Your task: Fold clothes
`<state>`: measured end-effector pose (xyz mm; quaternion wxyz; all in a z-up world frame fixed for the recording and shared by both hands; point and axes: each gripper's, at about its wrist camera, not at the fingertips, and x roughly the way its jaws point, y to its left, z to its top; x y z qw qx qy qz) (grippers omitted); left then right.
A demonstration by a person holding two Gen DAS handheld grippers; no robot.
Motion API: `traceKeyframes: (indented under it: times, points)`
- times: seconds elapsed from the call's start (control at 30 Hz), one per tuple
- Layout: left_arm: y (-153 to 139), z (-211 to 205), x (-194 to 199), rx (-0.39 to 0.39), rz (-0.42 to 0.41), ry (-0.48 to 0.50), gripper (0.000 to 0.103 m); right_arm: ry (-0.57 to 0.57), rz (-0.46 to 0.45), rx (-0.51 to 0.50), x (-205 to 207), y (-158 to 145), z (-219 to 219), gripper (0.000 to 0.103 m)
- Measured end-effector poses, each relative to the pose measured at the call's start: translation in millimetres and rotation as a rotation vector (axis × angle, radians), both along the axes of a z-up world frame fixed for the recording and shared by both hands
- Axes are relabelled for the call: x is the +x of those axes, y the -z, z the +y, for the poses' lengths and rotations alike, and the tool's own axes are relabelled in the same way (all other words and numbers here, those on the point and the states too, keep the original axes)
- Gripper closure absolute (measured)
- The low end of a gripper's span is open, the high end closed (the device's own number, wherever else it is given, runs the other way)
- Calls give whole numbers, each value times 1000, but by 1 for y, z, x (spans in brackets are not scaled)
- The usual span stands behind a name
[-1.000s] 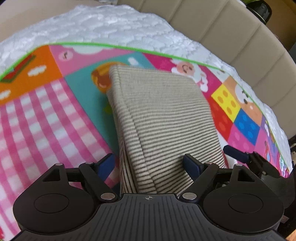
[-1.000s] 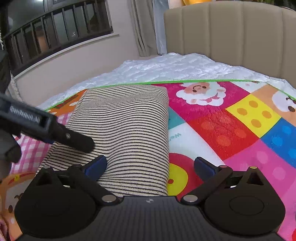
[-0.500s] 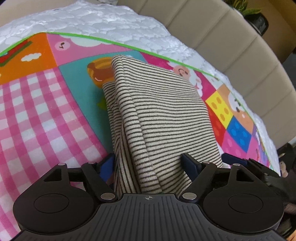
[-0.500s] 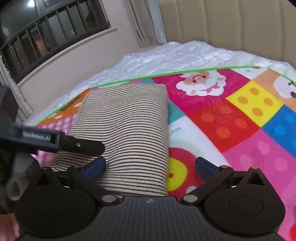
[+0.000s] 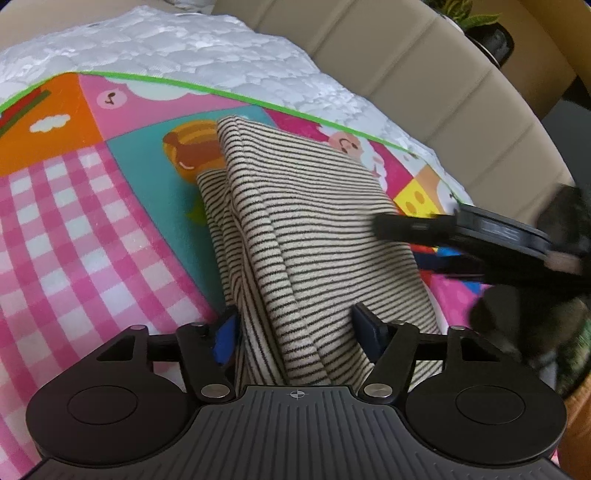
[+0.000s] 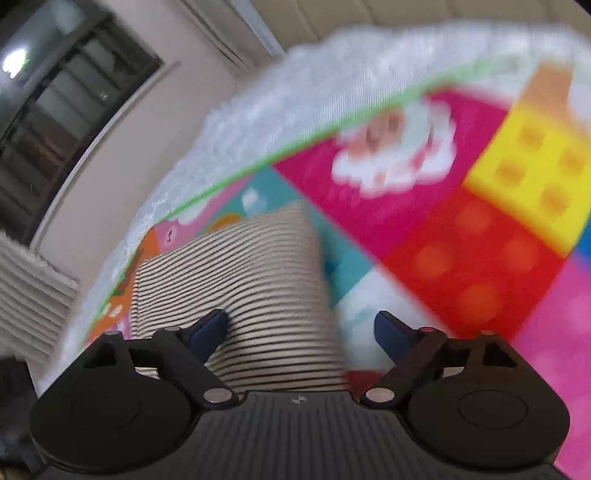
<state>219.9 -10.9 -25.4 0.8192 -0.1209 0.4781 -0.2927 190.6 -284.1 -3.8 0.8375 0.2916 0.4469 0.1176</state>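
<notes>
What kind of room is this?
Most likely a bedroom: a padded beige headboard, a white quilted mattress cover and a cartoon play mat under the folded striped garment.

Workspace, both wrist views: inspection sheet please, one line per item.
Surface: colourful cartoon-print play mat over a white quilted mattress cover.
Job's things: beige, dark-striped knit garment, folded into a layered rectangle, lying flat on the mat.
Clutter: nothing seen.
Grippers: left gripper open, fingers straddling the garment's near end; right gripper open, one finger over the garment, the other over the mat; right view is motion-blurred.
Cables: nothing seen.
Surroundings: beige padded headboard, potted plant behind it, barred window on the wall.
</notes>
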Motion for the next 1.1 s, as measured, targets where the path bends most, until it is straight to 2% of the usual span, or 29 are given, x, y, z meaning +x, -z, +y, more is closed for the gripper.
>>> traceKeyframes:
  times: [0.13,0.23,0.3,0.33,0.37,0.43,0.73,1.1]
  points:
    - [2,12,4,-7,18,-17,36,-111,-173,-72,-12,-33,24,44]
    - [5,16,8,-24,36,-20,37,-99,-130,-144,-10,-22,25,44]
    - [3,10,7,-8,11,-9,37,-59,-85,-185,-7,-6,18,44]
    - [1,7,6,4,-4,-3,37,-42,-86,-146,-9,-2,11,39]
    - [-2,4,4,23,-21,4,37,-28,-77,-114,-10,0,6,38]
    - [-3,2,0,41,-42,14,36,-27,-79,-117,-16,0,6,34]
    - [-4,5,1,41,-34,0,30,-63,-84,-148,-38,-9,1,22]
    - [-1,4,4,48,-17,-10,21,-96,-71,-113,-54,-5,-3,22]
